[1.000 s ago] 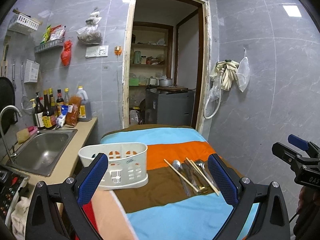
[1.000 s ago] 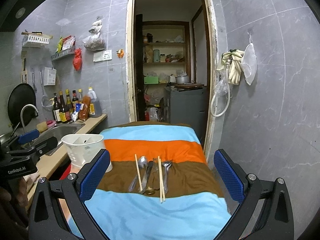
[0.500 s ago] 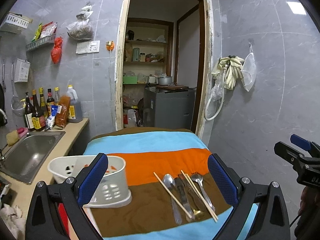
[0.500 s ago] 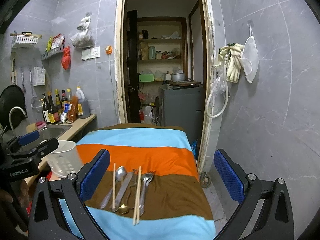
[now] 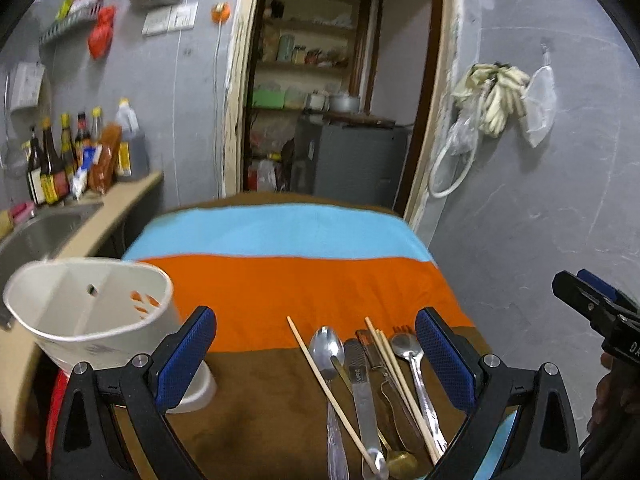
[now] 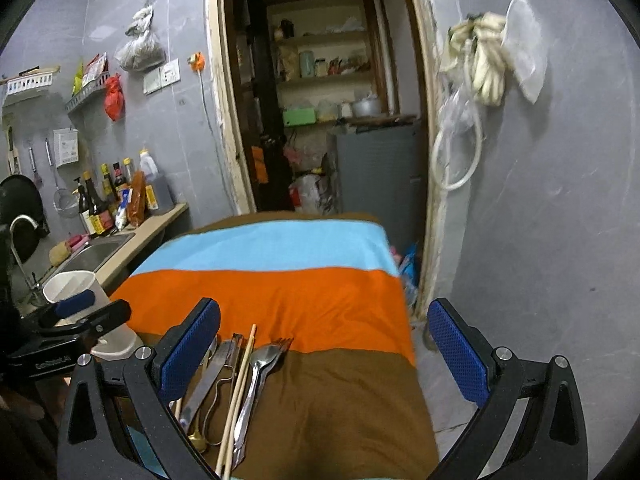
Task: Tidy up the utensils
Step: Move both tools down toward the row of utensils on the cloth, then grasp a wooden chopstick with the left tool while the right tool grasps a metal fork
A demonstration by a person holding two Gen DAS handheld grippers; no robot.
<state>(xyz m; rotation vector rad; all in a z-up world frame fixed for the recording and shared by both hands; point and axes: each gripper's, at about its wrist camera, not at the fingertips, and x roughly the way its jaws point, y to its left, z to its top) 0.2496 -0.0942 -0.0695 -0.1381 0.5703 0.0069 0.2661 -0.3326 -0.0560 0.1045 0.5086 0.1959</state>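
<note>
A cluster of utensils (image 5: 372,384) lies on the brown band of a striped cloth: wooden chopsticks (image 5: 328,384), a spoon (image 5: 330,350), a knife (image 5: 360,384), a fork (image 5: 412,360). My left gripper (image 5: 316,356) is open above them, its blue pads wide apart. A white plastic utensil holder (image 5: 88,312) stands at the cloth's left edge, empty as far as I see. In the right wrist view the same utensils (image 6: 240,384) lie just right of the left pad, and my right gripper (image 6: 324,348) hangs open over the bare brown cloth. The holder (image 6: 76,284) shows behind the other gripper.
A steel sink (image 5: 40,232) and counter with sauce bottles (image 5: 52,164) are at the left. Behind the striped table (image 5: 280,276) an open doorway (image 5: 336,92) leads to shelves. A grey tiled wall with hanging gloves (image 5: 496,96) runs close along the table's right side.
Both grippers have come closer to the table and lower. The left view has swung right, so the utensils now sit between its pads; the right view has shifted right, putting them under its left pad.
</note>
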